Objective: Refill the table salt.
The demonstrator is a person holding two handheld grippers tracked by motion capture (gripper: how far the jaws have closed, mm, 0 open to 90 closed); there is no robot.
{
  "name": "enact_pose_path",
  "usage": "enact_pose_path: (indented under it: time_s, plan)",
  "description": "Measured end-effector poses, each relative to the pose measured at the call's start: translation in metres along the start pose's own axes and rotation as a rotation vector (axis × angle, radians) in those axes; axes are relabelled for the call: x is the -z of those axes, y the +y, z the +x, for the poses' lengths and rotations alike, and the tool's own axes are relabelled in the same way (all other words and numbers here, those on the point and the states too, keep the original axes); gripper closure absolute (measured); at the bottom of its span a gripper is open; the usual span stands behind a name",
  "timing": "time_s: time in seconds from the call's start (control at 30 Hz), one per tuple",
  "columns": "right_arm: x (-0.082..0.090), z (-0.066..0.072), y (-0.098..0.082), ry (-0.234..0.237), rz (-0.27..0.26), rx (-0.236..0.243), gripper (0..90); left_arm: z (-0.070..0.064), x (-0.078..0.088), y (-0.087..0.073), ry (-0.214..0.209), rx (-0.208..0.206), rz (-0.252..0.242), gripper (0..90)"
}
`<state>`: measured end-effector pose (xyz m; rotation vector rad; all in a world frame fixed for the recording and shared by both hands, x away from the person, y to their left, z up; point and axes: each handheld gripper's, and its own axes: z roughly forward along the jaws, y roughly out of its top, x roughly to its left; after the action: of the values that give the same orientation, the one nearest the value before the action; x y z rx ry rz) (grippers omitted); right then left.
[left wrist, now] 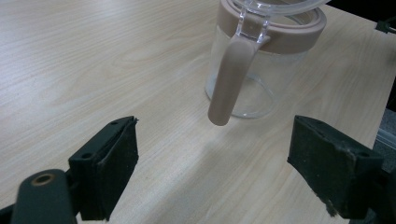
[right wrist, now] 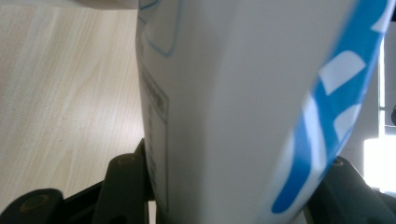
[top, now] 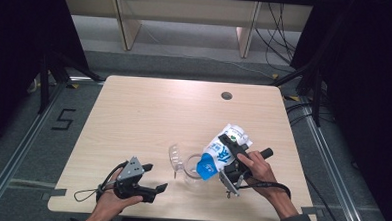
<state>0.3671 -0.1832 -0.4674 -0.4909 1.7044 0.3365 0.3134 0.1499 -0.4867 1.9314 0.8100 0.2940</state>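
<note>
My right tongs (top: 231, 151) were clamped on a white and blue pouch (top: 221, 152), the jaws pressing its two flat sides, as the right gripper view showed with the pouch (right wrist: 243, 102) rising straight up between them. I held the pouch tilted over, its blue end down at the rim of a clear jug (top: 194, 171) that stood on the desk (top: 149, 113) near its front edge. The jug's clear lid (top: 175, 156) stood swung up at its left side.

My left tongs (top: 154, 177) hung wide with nothing between the jaws, low over the desk to the left of the jug and apart from it. In the left gripper view the jug (left wrist: 261, 60) stood just ahead, upright, with a beige band round its top and a beige handle (left wrist: 229, 84) turned toward these tongs (left wrist: 215, 168). The jug's glass body looked clear inside as far as I could tell.
</note>
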Motion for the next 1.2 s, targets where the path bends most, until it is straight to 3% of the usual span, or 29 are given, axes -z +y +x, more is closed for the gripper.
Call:
enact_pose_path:
  time_s: [0.23,0.27,0.37,0.6,0.73,0.77,0.87,0.93,1.0,1.03,1.2]
  plan:
    - [0.0003,0.0006,0.0000,0.000,0.012,0.007,50.9,0.0000,0.0000,0.0000,0.000,-0.001,0.000,15.3]
    - [0.0000,-0.0017,0.0002,-0.006,0.003,0.036,50.9,0.0000,0.0001,0.0000,0.000,-0.001,0.000,15.3]
    - [0.0007,0.0020,-0.0001,0.005,0.021,-0.004,51.0,0.0000,0.0001,0.0000,0.000,-0.001,0.000,15.3]
    - [0.0006,0.0016,0.0000,0.005,0.024,0.003,51.1,0.0000,0.0000,0.0000,0.000,-0.001,0.000,15.2]
    - [0.0006,0.0019,0.0006,0.000,0.024,0.018,51.3,0.0000,0.0000,0.0000,0.000,0.000,0.000,15.2]
    - [-0.0003,-0.0017,0.0013,-0.012,0.006,0.069,51.3,0.0000,0.0000,0.0000,0.000,0.000,0.000,15.2]
    - [0.0000,-0.0014,0.0011,-0.007,0.011,0.066,51.3,0.0001,-0.0001,0.0000,0.000,-0.001,0.000,15.3]
    - [0.0012,0.0012,0.0002,-0.001,0.033,0.027,51.3,0.0000,-0.0001,0.0000,0.000,-0.001,0.000,15.2]
    - [0.0007,-0.0007,0.0004,-0.007,0.023,0.052,51.3,0.0000,-0.0001,0.0000,0.000,-0.001,0.000,15.2]
    - [0.0011,0.0013,-0.0001,-0.002,0.030,0.022,51.3,0.0001,-0.0001,0.0000,0.000,0.000,0.000,15.2]
    - [0.0012,0.0015,-0.0001,-0.006,0.030,0.029,51.3,0.0001,-0.0001,0.0000,0.001,-0.001,0.000,15.3]
